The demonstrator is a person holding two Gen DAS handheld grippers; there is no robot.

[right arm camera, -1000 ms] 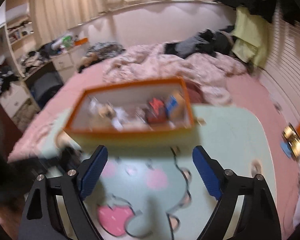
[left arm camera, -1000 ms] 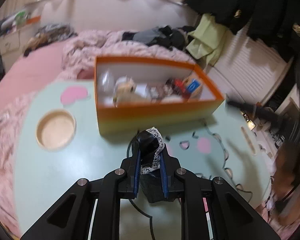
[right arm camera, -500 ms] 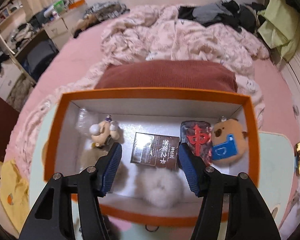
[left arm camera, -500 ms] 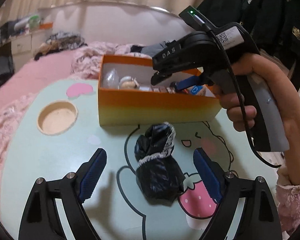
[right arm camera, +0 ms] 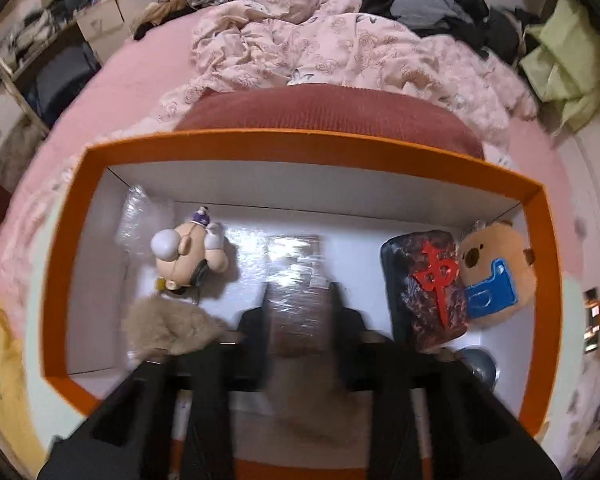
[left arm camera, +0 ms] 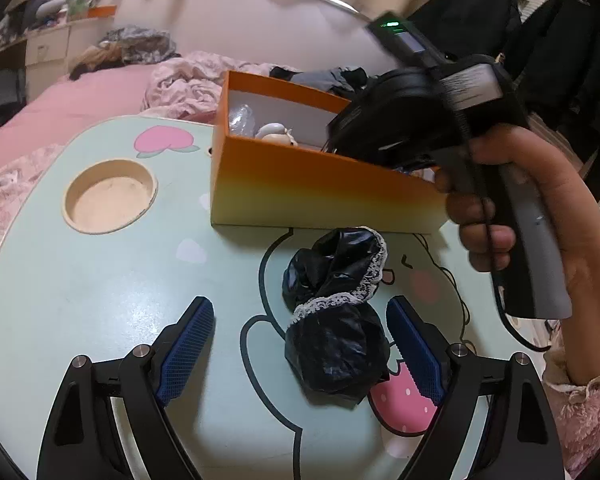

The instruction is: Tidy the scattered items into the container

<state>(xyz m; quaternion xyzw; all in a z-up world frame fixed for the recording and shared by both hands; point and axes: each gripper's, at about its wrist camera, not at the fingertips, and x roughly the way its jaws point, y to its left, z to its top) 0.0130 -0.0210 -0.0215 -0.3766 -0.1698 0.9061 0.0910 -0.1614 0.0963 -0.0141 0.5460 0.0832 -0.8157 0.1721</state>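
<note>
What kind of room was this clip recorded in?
Most likely a lived-in bedroom: a bed with a rumpled pink quilt, dark clothes hanging at the side, and a cluttered shelf by the wall.

red character 中 on dark tile (right arm camera: pixel 432 284)

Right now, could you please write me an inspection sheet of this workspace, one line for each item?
Surface: mint-green table with cartoon prints and a round recess.
Job's things: orange box holds a small figure, a wrapped brown box, a dark tile with a red character, a bear plush and a furry piece; black lace-trimmed bundle lies outside on the table.
Clutter: nothing seen on the table.
Grippers: left gripper open, astride the bundle, not touching; right gripper closing on the wrapped box inside the orange box.
Cables: black cable along the right handle.
Surroundings: pink bed, rumpled blanket, hanging dark clothes.
</note>
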